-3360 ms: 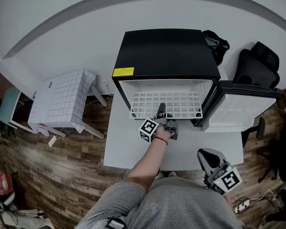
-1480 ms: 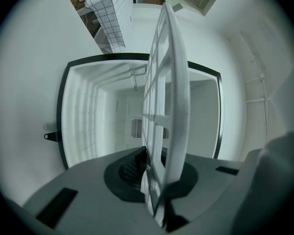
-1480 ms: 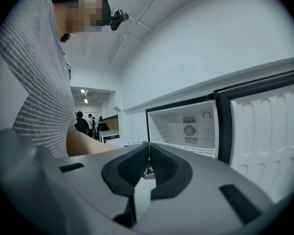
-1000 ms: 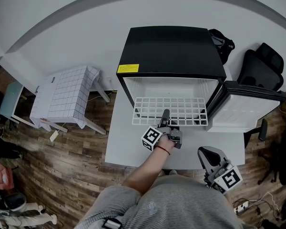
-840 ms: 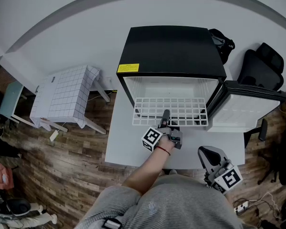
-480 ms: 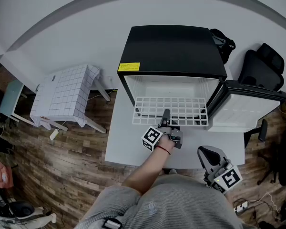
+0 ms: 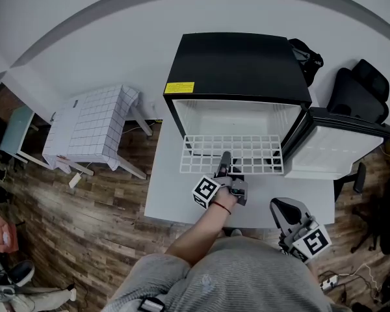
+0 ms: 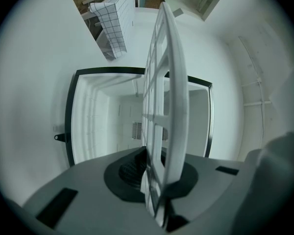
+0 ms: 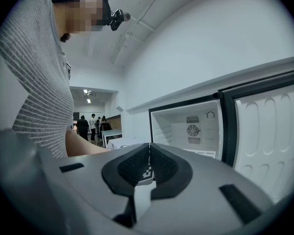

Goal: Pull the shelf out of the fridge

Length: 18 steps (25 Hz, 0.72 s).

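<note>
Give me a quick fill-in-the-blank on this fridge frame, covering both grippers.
1. The left gripper is shut on the front edge of the wire ____.
2. The door of the fridge stands ____.
3. The right gripper, fingers together and away from the fridge, holds ____.

Missing words: shelf; open; nothing.
</note>
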Motion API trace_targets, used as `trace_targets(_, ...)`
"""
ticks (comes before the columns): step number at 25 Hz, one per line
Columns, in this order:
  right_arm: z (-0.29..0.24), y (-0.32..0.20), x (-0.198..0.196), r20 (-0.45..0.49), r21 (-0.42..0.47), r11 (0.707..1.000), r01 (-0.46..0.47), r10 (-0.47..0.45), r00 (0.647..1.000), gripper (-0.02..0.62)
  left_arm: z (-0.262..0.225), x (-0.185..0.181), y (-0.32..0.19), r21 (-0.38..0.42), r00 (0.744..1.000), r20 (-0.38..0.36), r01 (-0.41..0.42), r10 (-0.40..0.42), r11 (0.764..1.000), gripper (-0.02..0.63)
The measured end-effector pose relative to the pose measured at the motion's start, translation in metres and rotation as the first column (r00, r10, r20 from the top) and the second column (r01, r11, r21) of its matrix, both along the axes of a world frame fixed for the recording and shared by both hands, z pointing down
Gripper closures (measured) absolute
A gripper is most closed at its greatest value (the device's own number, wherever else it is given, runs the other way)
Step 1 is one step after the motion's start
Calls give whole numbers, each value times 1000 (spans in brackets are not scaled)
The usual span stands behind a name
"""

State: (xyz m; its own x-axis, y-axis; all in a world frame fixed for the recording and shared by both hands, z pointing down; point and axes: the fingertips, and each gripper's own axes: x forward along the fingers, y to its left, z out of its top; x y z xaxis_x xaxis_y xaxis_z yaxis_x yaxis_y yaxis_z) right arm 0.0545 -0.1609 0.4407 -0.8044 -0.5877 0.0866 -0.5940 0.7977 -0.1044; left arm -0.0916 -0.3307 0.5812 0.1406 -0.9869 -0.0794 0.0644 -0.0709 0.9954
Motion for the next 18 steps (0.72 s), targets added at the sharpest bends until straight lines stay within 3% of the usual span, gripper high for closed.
trace_targets(12, -4, -1, -24, -3, 33, 998, 58, -58, 998, 581, -21, -43, 33, 51, 998, 30, 56, -57, 997, 571)
trace_targets(18, -6, 0, -46, 6, 39, 991, 128, -128, 992, 581, -38, -72, 56, 102, 981, 180, 58, -75, 993, 571)
